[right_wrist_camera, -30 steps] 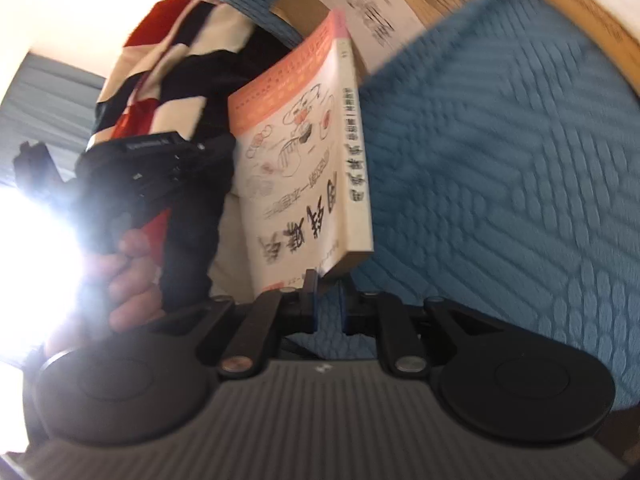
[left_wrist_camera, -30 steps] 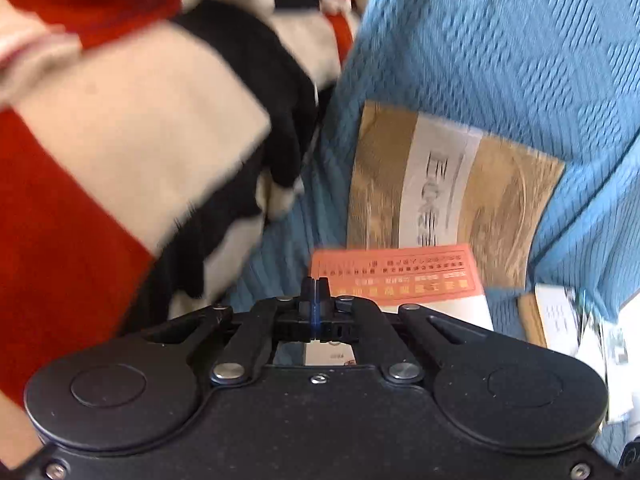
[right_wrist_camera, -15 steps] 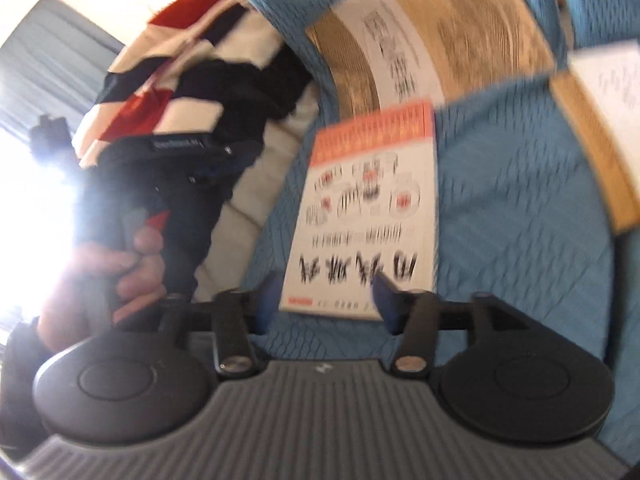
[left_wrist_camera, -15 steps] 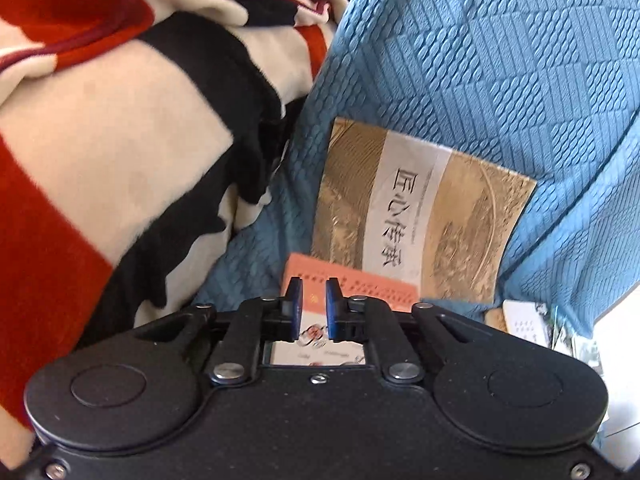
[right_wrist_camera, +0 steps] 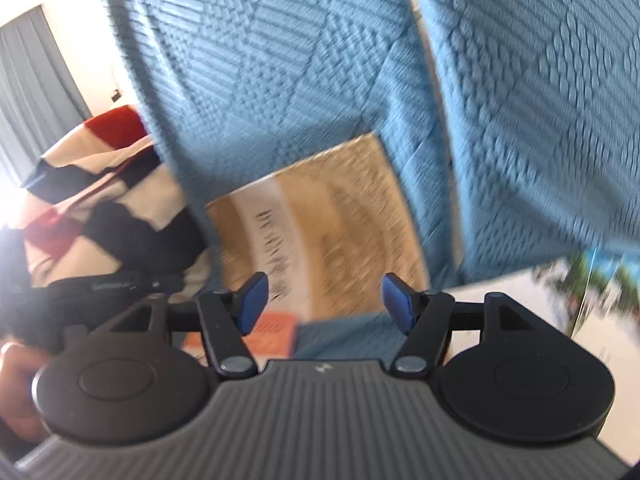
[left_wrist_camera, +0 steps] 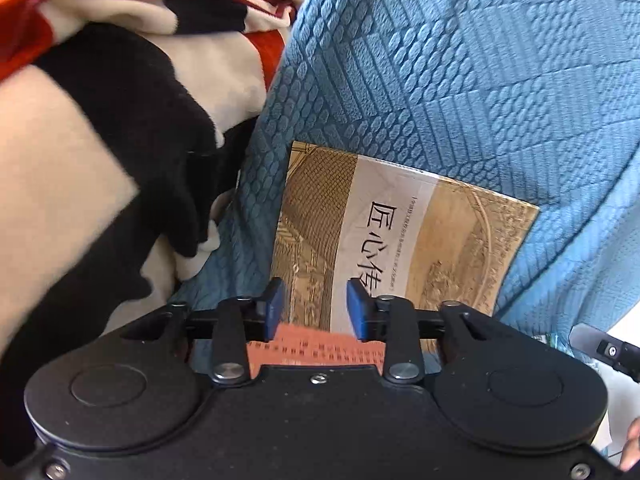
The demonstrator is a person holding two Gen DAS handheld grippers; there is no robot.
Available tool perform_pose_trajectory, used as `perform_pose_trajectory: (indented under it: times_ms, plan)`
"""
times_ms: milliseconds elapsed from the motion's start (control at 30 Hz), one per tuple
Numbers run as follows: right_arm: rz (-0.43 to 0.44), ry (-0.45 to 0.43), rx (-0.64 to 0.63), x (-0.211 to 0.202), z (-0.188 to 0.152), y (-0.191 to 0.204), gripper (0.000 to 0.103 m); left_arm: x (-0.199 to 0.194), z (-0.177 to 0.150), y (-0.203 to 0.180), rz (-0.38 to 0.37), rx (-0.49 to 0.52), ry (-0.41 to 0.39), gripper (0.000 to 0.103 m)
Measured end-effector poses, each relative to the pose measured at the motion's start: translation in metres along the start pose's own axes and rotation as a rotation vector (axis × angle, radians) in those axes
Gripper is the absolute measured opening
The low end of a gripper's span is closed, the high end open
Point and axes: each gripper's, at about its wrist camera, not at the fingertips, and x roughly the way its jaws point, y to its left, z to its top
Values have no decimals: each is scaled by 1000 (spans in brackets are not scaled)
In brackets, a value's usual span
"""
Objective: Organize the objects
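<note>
A gold and white book (left_wrist_camera: 404, 240) leans against the blue quilted sofa back (left_wrist_camera: 480, 80). In front of it lies a smaller orange and white book (left_wrist_camera: 316, 344), mostly hidden under my left gripper (left_wrist_camera: 314, 308). That gripper's jaws are opening, and the pads touch nothing. In the blurred right wrist view the gold book (right_wrist_camera: 332, 224) stands ahead and a corner of the orange book (right_wrist_camera: 272, 332) shows low down. My right gripper (right_wrist_camera: 324, 300) hangs above the seat with its jaws opening wide and nothing between them.
A red, cream and black striped blanket (left_wrist_camera: 100, 160) is heaped to the left of the books. Loose printed papers (right_wrist_camera: 560, 300) lie at the right on the seat. A hand (right_wrist_camera: 16, 392) holds the left gripper's handle.
The right gripper let go of the orange book, which now lies flat on the seat, then rose and drew back. The left gripper went from shut to partly open and moved toward the gold book.
</note>
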Motion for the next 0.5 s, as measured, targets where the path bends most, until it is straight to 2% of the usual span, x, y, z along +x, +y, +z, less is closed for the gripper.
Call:
perform_pose_trajectory:
  times_ms: [100,400,500]
  plan:
    - [-27,5,-38,25,6,-13,70,24,5,3,-18,2,10,44]
    - [-13,98,1,98,12,-58,70,94,10,20,3,10,92,44]
    - [-4,126,24,119,12,-69,69,110,11,26,-41,1,102,49]
